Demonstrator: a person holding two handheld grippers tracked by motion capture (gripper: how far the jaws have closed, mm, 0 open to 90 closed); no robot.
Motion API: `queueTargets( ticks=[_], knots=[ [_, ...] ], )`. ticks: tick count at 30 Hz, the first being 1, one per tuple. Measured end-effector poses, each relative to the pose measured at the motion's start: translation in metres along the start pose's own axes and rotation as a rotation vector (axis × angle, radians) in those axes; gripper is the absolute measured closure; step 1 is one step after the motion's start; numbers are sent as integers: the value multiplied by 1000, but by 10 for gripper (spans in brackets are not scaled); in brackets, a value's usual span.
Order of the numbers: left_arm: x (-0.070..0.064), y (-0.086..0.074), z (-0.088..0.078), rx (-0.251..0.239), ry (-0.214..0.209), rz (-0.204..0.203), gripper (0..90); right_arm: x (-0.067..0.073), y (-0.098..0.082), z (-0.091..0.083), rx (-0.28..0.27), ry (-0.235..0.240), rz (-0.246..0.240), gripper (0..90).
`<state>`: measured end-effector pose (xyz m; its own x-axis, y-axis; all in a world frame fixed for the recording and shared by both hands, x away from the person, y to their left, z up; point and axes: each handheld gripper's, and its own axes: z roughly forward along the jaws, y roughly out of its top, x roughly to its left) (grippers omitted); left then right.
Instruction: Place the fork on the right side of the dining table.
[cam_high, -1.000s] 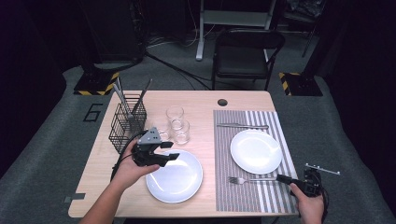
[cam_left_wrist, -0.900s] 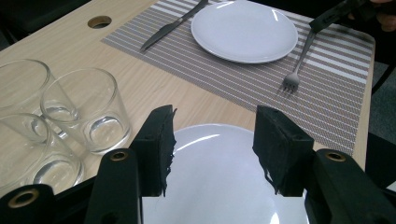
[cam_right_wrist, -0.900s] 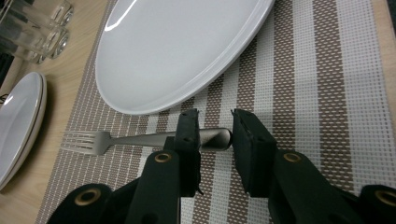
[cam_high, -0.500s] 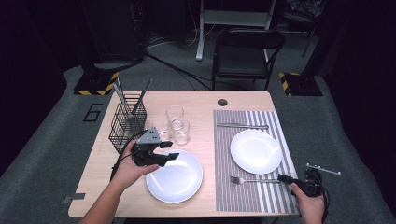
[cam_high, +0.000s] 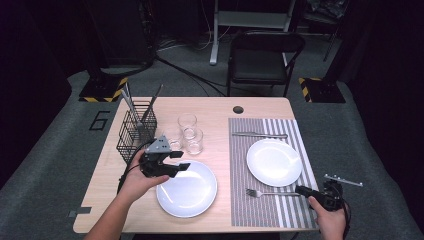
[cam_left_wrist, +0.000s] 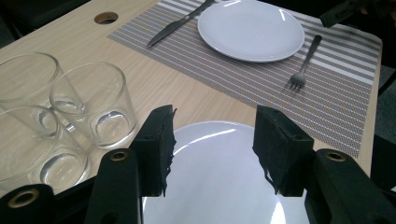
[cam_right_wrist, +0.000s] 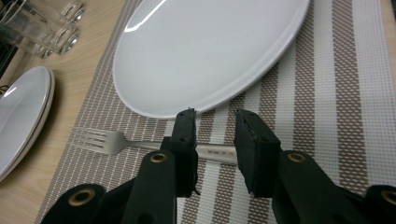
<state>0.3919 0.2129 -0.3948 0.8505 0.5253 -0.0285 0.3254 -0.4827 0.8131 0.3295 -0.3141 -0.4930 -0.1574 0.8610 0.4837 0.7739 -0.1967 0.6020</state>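
Fork (cam_right_wrist: 112, 141) lies flat on the striped placemat (cam_high: 285, 210) at the near right of the counter (cam_high: 220, 107), tines toward the counter's middle, just in front of the white plate (cam_high: 273, 161) that sits on the same mat; a knife (cam_high: 260, 134) lies beyond that plate; a second white plate (cam_high: 187, 188) rests on the bare wood to the left, with three clear glasses (cam_high: 187, 133) and a black wire basket (cam_high: 136, 131) behind it; the right gripper (cam_right_wrist: 212, 126) is low over the fork's handle, its jaws having just been opening, and the handle runs across the gap between them; whether the pads touch the metal is hard to judge, though a gap seems to show on each side; the left gripper (cam_left_wrist: 212, 140) hovers over the near edge of the left plate, jaws apart and holding nothing.
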Motion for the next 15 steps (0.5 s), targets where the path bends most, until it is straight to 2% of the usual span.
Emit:
queueTargets(
  ticks=[1,3,8,15],
  knots=[
    [1,0,-1,4,2,8,478,3,1,0,-6,2,-14,682],
    [2,-1,-1,-2,5,-4,478,8,2,-1,-13,4,-33,673],
    [5,-1,-3,4,11,-7,478,25,4,-2,-27,24,-115,656],
    [6,-2,-5,-4,20,-18,478,47,8,-1,-25,59,-182,641]
  ],
)
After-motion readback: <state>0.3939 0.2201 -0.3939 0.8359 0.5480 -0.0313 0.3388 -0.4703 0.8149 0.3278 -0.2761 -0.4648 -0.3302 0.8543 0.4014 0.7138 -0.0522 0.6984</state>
